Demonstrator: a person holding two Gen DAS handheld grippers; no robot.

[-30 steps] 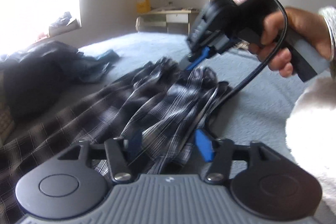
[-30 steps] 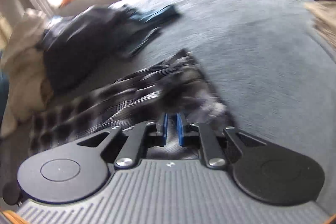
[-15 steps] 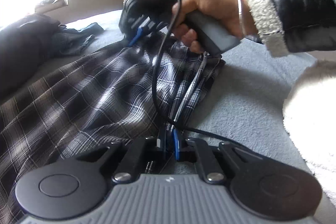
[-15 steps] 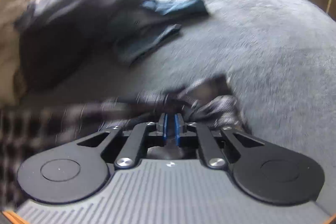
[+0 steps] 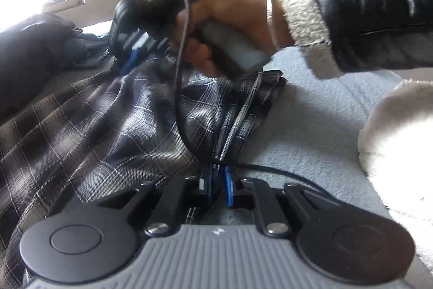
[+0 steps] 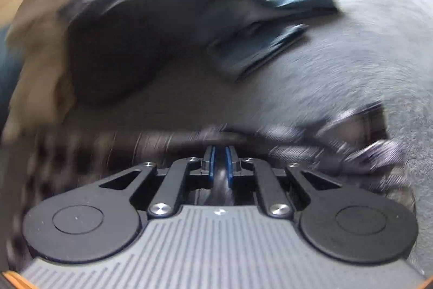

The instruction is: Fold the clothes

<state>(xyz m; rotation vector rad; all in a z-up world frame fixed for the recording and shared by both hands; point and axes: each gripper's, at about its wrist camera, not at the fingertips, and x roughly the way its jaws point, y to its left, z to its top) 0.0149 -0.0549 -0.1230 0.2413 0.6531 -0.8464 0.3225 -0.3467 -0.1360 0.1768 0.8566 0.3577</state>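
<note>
Plaid shirt lies spread on the grey bed cover, its bunched edge running between the two tools. Left gripper is clenched on the near end of that edge, though its jaws are easing apart. Right gripper is clamped tight on a dark fold of the same shirt.

Risks, as judged:
- thin cloth may slip from the left pinch as it loosens, dropping the fold line
- black cable trails over the shirt and may snag it
- uneven pull could skew the fold

Hard to read: the right wrist view is smeared; the dark clothes pile is indistinct. Shirt's far end is cut off.
</note>
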